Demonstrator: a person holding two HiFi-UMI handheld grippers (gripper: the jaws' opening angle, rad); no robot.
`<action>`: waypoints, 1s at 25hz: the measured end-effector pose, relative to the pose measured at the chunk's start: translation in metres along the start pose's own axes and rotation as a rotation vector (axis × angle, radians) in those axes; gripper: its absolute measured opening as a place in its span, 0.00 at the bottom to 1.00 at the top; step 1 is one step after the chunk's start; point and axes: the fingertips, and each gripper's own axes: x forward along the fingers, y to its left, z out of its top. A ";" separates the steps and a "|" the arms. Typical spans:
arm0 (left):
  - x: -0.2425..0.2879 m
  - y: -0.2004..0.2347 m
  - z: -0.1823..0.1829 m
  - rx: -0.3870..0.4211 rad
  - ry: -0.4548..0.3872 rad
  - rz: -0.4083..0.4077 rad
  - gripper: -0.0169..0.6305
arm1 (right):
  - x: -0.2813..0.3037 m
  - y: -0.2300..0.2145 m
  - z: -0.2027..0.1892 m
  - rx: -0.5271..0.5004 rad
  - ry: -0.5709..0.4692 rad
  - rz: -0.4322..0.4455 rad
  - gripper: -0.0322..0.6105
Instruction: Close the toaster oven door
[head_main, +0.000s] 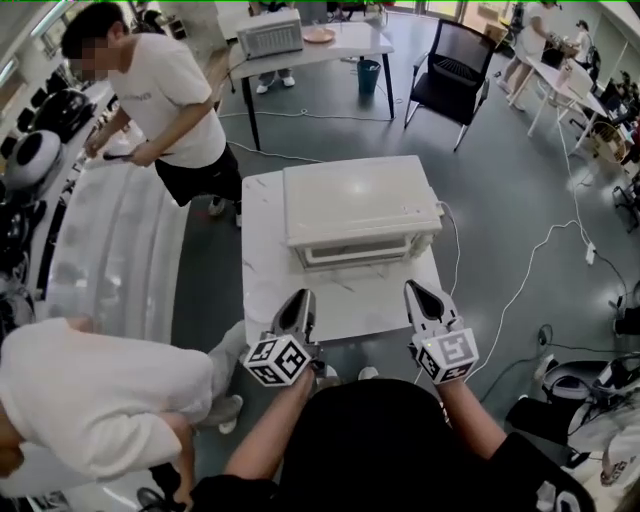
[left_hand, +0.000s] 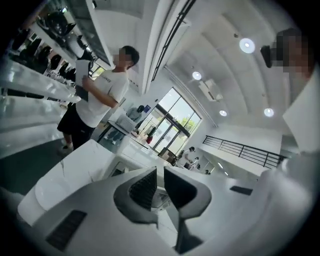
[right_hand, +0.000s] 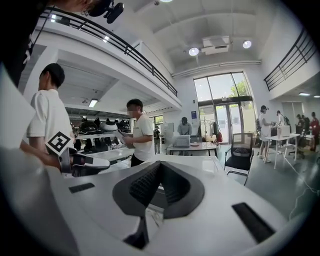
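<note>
The left gripper (head_main: 297, 306) had its jaws a narrow slit apart with nothing between them. The right gripper (head_main: 426, 298) had its jaws tip to tip, also empty. Both hung over the near edge of the table (head_main: 262, 250), short of the oven (head_main: 360, 200). The oven sat mid-table, front toward the person, its door (head_main: 352, 256) seemingly up against the body. The closing looked done or nearly so, and any next move would be a gentle push to seat the door. The steep head view squashed the front and each gripper view's jaws covered most of it, so a leftover gap couldn't be ruled out.
</note>
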 end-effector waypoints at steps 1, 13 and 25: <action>-0.004 -0.001 0.000 0.021 -0.014 0.009 0.12 | 0.000 -0.001 -0.002 -0.010 0.000 0.000 0.08; -0.026 -0.017 0.020 0.349 -0.055 0.029 0.05 | -0.011 -0.029 -0.003 -0.031 -0.001 -0.061 0.08; -0.028 -0.023 0.044 0.439 -0.077 0.058 0.05 | -0.014 -0.033 0.006 -0.066 -0.010 -0.072 0.08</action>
